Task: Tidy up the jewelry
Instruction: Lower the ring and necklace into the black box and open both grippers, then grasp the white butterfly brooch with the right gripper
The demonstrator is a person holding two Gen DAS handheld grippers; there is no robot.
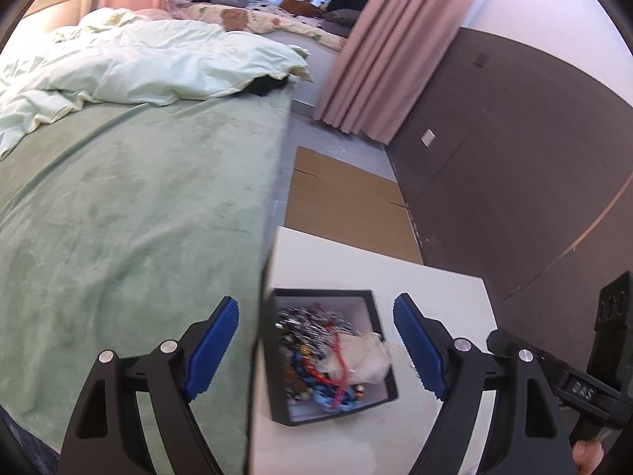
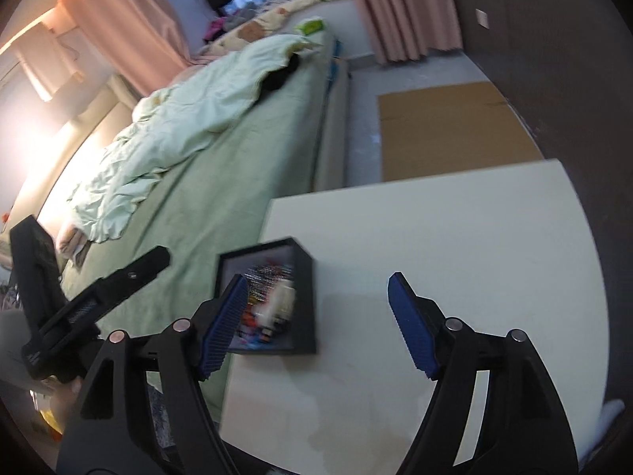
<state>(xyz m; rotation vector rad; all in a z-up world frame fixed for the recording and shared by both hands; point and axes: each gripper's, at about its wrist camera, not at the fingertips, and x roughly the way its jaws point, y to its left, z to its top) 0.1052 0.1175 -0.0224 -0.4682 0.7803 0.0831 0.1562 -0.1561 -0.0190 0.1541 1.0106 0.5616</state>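
Blue-padded fingers (image 1: 215, 350) of the left gripper (image 1: 316, 348) stand spread wide with nothing clamped, the black box (image 1: 380, 340) sitting below and between them near the left edge of the white table (image 1: 435, 289), beside the green bed (image 1: 138, 206). Inside the box lies a tangle of jewelry (image 1: 316, 348): silvery chains, red and blue pieces and a pale bundle. Right of the box, over bare tabletop, the right gripper (image 2: 318, 322) is also wide apart and empty, its left pad overlapping the box's rim.
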